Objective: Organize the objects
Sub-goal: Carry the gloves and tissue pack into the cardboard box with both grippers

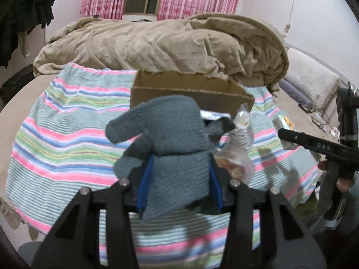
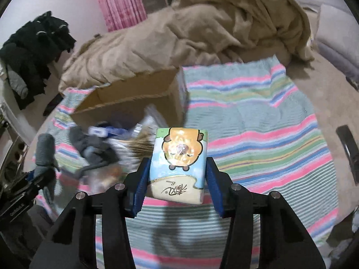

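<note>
Currently tissue pack [image 2: 179,163], bear print, "Breeze" script legible, pinched between right gripper [image 2: 177,186] fingers over striped blanket [image 2: 258,121]. Left gripper [image 1: 179,179] fingers clamp grey knit glove [image 1: 170,139]. Cardboard box [image 2: 134,98] at 11 o'clock of the pack.

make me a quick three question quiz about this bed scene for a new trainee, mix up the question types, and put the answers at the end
1. True or false: the right gripper is closed on a grey knitted glove.
2. Multiple choice: the cardboard box rests on A) a bare wooden floor, B) the striped blanket, C) a chair.
3. Short answer: what does the left gripper hold?

Key
1. False. It grips a tissue pack printed with a cartoon bear.
2. B.
3. A grey knitted glove, clamped between its blue pads.
</note>
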`<state>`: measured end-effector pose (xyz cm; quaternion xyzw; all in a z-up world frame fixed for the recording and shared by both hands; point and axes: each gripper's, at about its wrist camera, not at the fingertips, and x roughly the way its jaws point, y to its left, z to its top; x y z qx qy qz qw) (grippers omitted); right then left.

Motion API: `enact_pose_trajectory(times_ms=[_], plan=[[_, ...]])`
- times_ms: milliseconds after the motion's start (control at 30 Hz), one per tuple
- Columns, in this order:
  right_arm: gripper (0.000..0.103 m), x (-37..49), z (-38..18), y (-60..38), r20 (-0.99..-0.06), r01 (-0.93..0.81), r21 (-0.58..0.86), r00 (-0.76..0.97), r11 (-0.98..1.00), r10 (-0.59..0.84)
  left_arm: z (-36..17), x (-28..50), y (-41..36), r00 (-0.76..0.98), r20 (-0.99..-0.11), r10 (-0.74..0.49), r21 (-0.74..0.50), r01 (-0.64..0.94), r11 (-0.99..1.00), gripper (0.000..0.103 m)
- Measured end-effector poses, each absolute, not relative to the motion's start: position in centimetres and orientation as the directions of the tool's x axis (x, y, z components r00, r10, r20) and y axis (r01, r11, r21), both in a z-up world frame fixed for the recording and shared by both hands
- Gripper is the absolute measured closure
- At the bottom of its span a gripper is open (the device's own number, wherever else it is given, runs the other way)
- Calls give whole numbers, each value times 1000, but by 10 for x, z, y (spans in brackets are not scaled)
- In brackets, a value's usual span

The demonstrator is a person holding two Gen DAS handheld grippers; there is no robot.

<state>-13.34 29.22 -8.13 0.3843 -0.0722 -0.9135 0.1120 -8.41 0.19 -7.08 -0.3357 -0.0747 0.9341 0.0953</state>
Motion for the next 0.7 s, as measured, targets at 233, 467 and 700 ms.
enact_pose_trajectory(times_ms=[233, 467, 700], plan=[[52, -111, -31, 275, -622, 218, 208, -723, -953, -302, -31, -76, -5, -785, -567, 251, -208, -159, -965, 57], [52, -127, 6, 268, -582, 245, 158, -759, -956, -291, 4, -88, -2, -801, -538, 264, -175, -200, -964, 57], [52, -167, 34, 272, -575, 247, 130, -770, -960, -276, 37, -111, -4, -832, -468, 297, -191, -233, -954, 56]])
